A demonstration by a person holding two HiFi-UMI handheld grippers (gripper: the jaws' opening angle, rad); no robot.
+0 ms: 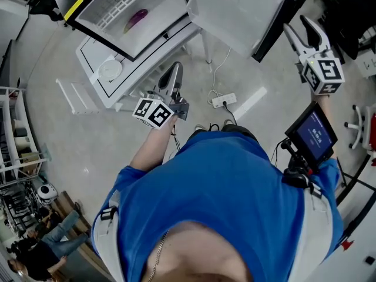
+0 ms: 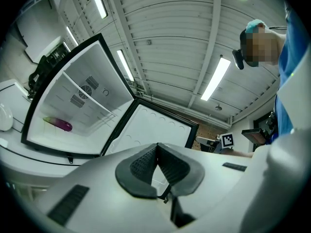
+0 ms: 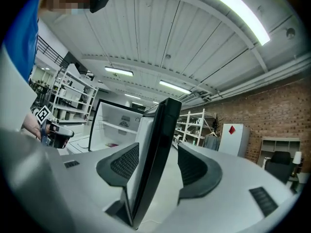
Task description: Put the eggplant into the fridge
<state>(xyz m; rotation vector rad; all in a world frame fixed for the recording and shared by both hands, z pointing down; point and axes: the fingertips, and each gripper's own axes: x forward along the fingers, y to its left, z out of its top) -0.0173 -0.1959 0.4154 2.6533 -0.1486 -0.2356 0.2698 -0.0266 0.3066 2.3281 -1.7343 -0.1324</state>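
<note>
Head view: eggplant [image 1: 136,20] inside fridge [image 1: 170,10], far from closed empty left gripper [image 1: 175,69] and spread right gripper [image 1: 297,26] straddling door [image 1: 235,10].

The eggplant [image 1: 136,19] is seen lying on the white inner bottom of the open fridge [image 1: 161,7], under a shelf [image 2: 92,101]. The fridge is carried by a low white table [image 1: 94,57], on which a round white dish [image 1: 110,69] is also set, just beside the fridge's front edge. On the grey floor [image 1: 88,140] a white power strip [image 1: 224,100] is laid, with its cable [image 1: 220,69] run toward the table.
</note>
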